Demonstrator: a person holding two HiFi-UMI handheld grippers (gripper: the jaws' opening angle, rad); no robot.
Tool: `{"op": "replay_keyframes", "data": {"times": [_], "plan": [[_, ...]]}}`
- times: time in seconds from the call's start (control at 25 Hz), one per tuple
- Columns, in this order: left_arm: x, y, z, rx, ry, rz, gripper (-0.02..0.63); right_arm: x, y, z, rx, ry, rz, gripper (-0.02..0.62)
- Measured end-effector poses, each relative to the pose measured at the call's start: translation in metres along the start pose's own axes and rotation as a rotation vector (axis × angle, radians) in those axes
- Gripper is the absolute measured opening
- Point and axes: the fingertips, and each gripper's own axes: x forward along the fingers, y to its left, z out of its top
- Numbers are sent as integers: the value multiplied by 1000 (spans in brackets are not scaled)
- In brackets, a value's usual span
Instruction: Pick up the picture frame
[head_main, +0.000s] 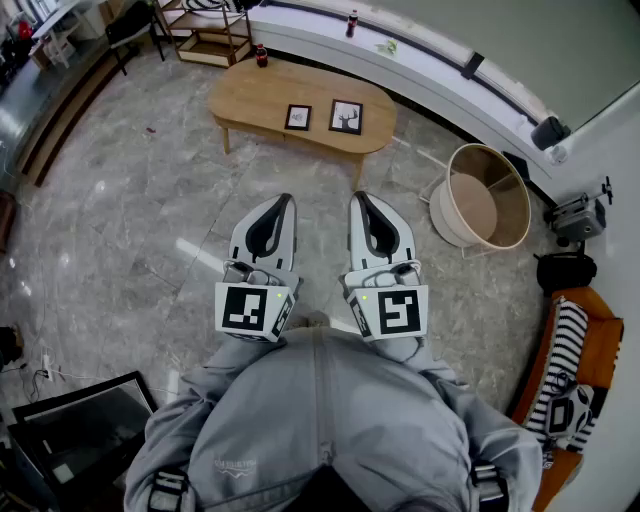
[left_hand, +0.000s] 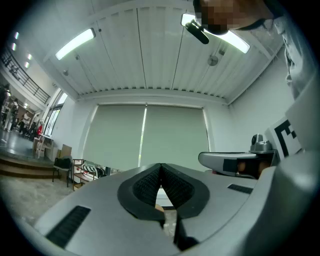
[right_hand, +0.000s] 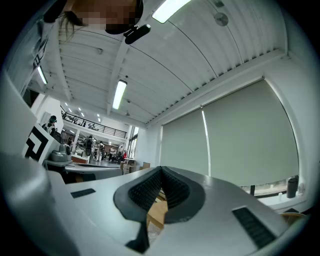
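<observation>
Two black picture frames stand on a low oval wooden table (head_main: 250, 100) far ahead in the head view: a smaller frame (head_main: 298, 117) on the left and a larger frame (head_main: 346, 117) on the right. My left gripper (head_main: 281, 201) and right gripper (head_main: 358, 199) are held side by side close to my body, well short of the table, both shut with nothing between the pads. In the left gripper view the left gripper (left_hand: 160, 166) points about level at a blind-covered window. In the right gripper view the right gripper (right_hand: 161, 171) has its jaw tips touching, with a sliver of the wooden table (right_hand: 156, 212) below.
A round drum-like side table (head_main: 486, 197) stands to the right of the wooden table. An orange seat with a striped cushion (head_main: 570, 365) is at the far right. A black monitor (head_main: 85, 425) lies on the floor at lower left. Open marble floor (head_main: 150, 220) stretches between me and the table.
</observation>
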Motion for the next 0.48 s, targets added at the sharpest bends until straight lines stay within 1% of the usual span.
{"op": "replay_keyframes", "data": {"times": [0.28, 0.48], "plan": [[12, -12, 0, 8, 1, 11, 18, -2, -15, 2, -1, -10, 14, 31], [19, -22, 1, 16, -3, 23, 18, -4, -27, 3, 32, -27, 39, 31]]}}
